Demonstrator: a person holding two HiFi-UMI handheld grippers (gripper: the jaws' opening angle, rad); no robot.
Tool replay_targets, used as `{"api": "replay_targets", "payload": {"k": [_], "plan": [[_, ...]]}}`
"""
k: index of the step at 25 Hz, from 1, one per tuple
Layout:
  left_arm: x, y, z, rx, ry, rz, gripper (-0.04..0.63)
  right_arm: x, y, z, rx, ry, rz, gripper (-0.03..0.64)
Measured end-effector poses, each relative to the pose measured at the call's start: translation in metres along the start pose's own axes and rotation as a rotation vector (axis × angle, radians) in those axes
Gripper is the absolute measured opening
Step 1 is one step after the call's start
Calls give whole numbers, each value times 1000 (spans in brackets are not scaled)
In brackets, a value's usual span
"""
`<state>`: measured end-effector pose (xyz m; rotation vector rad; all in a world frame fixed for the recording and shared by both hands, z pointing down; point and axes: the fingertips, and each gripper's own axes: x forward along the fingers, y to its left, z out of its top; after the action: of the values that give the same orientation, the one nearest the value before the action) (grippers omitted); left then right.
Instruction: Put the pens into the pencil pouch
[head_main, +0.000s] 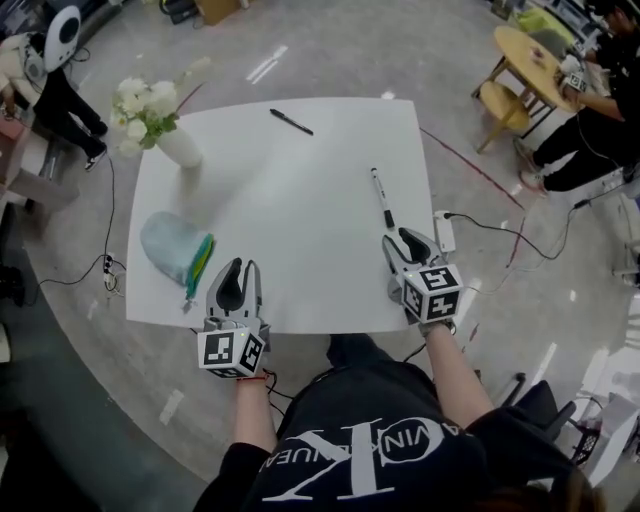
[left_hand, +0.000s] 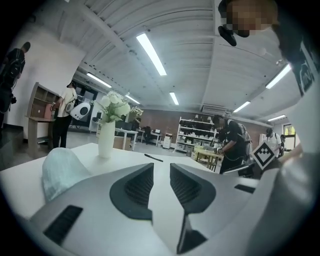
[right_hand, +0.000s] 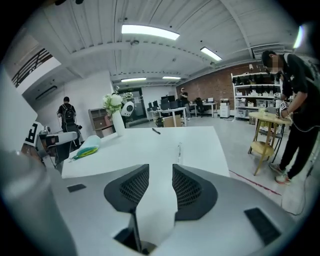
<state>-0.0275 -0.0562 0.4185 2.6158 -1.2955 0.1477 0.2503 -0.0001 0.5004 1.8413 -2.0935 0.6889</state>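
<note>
White vase (head_main: 182, 148) with flowers (head_main: 140, 104) on table (head_main: 300, 225)

Head view steeply above table (head_main: 300, 230), gripper views low across it, sharing far pen (head_main: 291, 122)

Head view: bright, even indoor light. White table (head_main: 300, 200) nearly washed out, shadows soft and faint. Frame corners dimmer, floor lines bowed by wide lens. Both gripper views: round fisheye frame, black corners, strong bending at edges. Ceiling tube lights (left_hand: 151, 54) glare white. Near fingers (left_hand: 137, 187) soft, out of focus.
</note>
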Motion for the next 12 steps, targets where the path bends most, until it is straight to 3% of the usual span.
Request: {"api": "replay_targets", "payload": {"k": [12], "plan": [[50, 18, -8, -18, 44, 21, 96, 63, -37, -9, -13, 206, -85, 132]]}}
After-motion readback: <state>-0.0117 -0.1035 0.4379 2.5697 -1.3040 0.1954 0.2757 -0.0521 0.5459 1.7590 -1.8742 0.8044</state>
